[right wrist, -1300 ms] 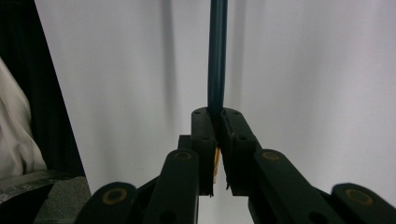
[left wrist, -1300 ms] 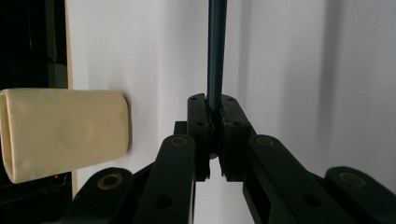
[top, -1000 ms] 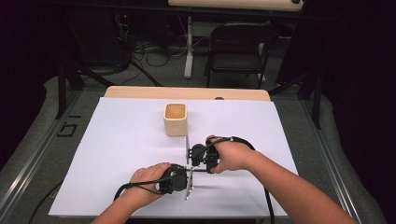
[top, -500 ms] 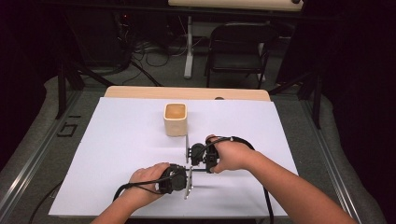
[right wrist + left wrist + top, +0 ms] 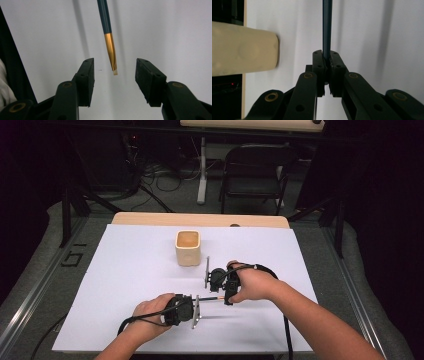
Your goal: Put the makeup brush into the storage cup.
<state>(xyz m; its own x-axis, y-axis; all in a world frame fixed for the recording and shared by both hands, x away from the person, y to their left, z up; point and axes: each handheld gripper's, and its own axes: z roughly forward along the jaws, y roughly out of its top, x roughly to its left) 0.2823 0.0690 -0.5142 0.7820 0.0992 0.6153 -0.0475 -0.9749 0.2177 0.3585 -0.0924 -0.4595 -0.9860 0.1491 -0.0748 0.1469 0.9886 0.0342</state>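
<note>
From above, the pencil (image 5: 214, 298) is just a thin line between the two hands, low over the white worktop (image 5: 125, 285). Left gripper view: left claw (image 5: 326, 65) clamped on the dark teal shaft. Right gripper view: gold ferrule w/ a flat pale eraser tip hangs between the right claw (image 5: 113, 72) — jaws apart. Square cream cup (image 5: 188, 248), matte, stands further back.

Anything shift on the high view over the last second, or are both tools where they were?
No visible change. The left tool stays shut on the blue paintbrush, the right tool stays open around its gold ferrule end, and the beige cup has not moved.
</note>
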